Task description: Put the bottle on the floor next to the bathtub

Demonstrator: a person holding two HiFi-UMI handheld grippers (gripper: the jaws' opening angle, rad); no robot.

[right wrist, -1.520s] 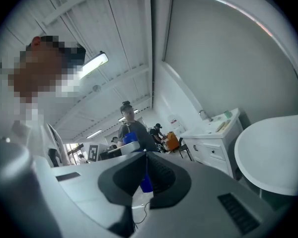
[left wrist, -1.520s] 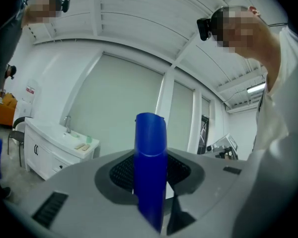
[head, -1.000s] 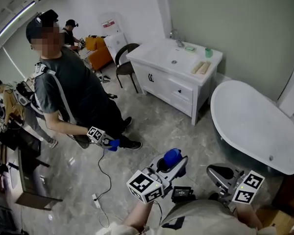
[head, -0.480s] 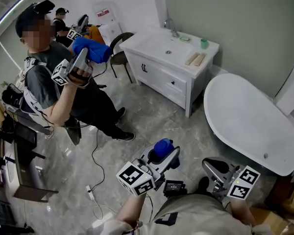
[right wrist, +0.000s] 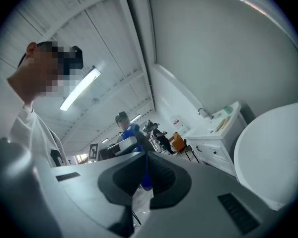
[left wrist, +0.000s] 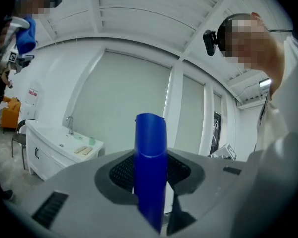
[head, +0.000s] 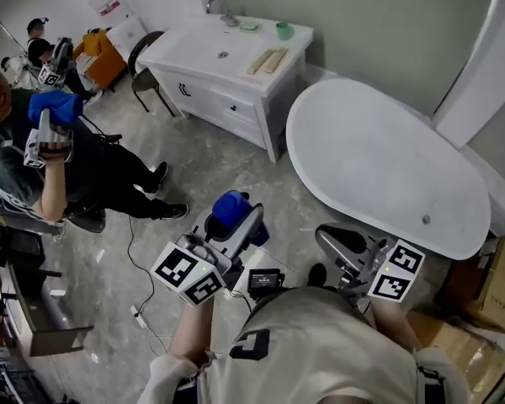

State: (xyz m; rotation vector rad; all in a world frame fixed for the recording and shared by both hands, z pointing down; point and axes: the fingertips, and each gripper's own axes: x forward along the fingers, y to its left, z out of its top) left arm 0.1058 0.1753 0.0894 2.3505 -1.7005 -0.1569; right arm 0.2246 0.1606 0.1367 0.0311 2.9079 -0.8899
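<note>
A blue bottle stands upright between the jaws of my left gripper, which is shut on it and held over the grey marble floor. In the left gripper view the bottle rises between the pads and hides the gap between them. The white bathtub lies to the right of the bottle, a short way off. My right gripper is shut with nothing in it, near the tub's front edge. In the right gripper view the jaws of that gripper meet, and the tub fills the right side.
A white vanity with a sink and tap stands behind the tub's left end. Another person at the left holds a gripper with a blue object. A cable trails over the floor. Cardboard boxes sit at the right.
The head view has swung right, bringing the bathtub nearer the middle. Both my grippers have moved toward the tub, the bottle still held. The other person has slid to the picture's left edge.
</note>
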